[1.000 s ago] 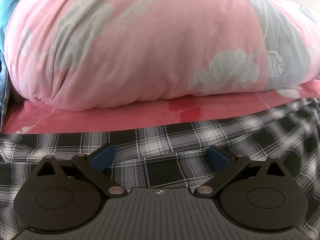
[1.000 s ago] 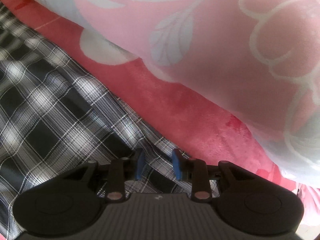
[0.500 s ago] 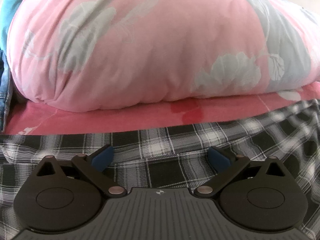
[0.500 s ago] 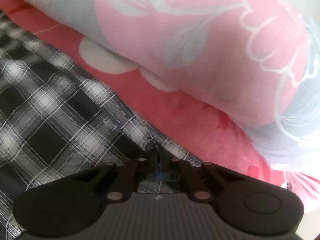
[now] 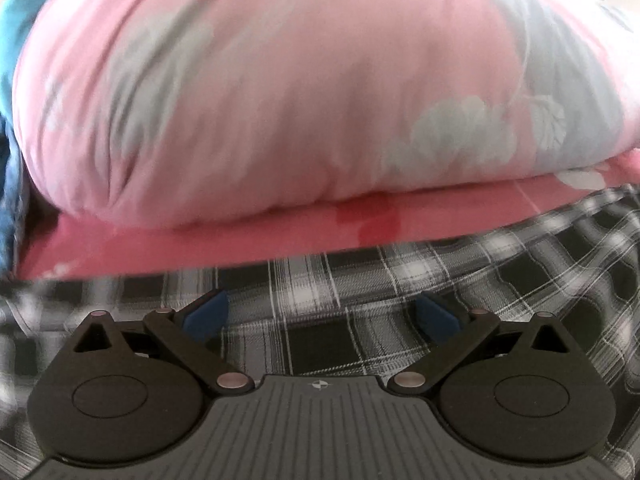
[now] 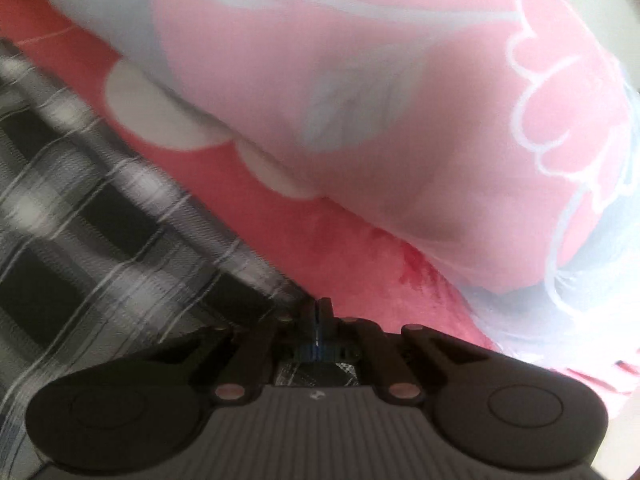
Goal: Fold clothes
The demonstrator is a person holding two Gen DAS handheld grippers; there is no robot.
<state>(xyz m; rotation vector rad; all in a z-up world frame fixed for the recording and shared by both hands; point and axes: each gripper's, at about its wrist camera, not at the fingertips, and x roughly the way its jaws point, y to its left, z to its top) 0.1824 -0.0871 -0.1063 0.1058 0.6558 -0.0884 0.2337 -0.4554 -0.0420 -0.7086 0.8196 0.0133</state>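
the right tool (image 6: pixel 320 312) has only a thin pinch at the corner of the black-and-white plaid cotton garment (image 6: pixel 92 224), so the cloth could slip free when lifted, or the coral-pink bed sheet (image 6: pixel 352 256) beneath could be caught too. its jaws are clenched on that edge. the left tool (image 5: pixel 320 316) hangs released above the plaid (image 5: pixel 400 280), which lies flat on the bed beside a puffy pink floral quilt (image 5: pixel 280 92).

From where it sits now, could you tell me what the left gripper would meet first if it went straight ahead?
Most likely the plaid garment, which lies directly beneath and ahead of the open left gripper. Beyond it come the red sheet and the pink quilt, though depth is hard to judge.
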